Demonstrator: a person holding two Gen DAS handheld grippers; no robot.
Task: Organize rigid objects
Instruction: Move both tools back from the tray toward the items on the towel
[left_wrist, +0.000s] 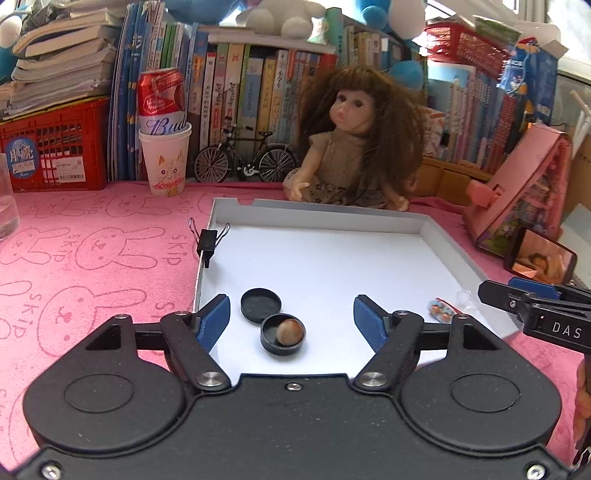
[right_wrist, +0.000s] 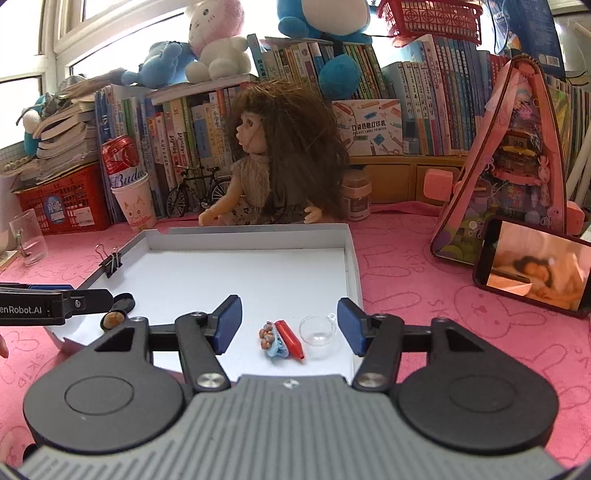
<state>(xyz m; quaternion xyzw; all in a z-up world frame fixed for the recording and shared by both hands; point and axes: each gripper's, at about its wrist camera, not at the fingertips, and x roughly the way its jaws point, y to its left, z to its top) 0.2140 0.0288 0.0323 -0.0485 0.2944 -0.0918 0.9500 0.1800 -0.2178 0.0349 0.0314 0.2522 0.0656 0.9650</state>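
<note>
Left wrist view
Left hand-held gripper (left_wrist: 291, 319): we saw its jaws standing wide apart with nothing between the pads; it hovered over the near end of the white tray (left_wrist: 317, 212).
Black cup (left_wrist: 283, 334): it sat on the tray floor between the open jaws, with a brownish bead (left_wrist: 290, 332) resting inside it.
Black lid (left_wrist: 260, 305): it lay just beside the cup, on its far left, touching or nearly touching.
Risk, as we judged it: a pad closing on the cup's rim could tip it and send the round bead rolling across the smooth tray; the lid so close could be pinched along with it.
Binder clip (left_wrist: 208, 240): it was clamped on the tray's left wall, so a sideways knock there could shift the whole tray on the pink worktop (left_wrist: 92, 258).

Right wrist view
Right hand-held gripper (right_wrist: 290, 325): we found it likewise wide open and empty, above the tray's near right corner.
Toy pieces: a small blue piece with brown beads (right_wrist: 272, 338) lay against a red tube (right_wrist: 290, 338), and a clear cup (right_wrist: 320, 336) stood just right of them, all between the jaws.
Risk, as we judged it: three small things bunched together meant a grip could catch two at once or flick one over the low right wall; the clear cup was hard to see against white, so we could easily have crushed or missed it.
</note>
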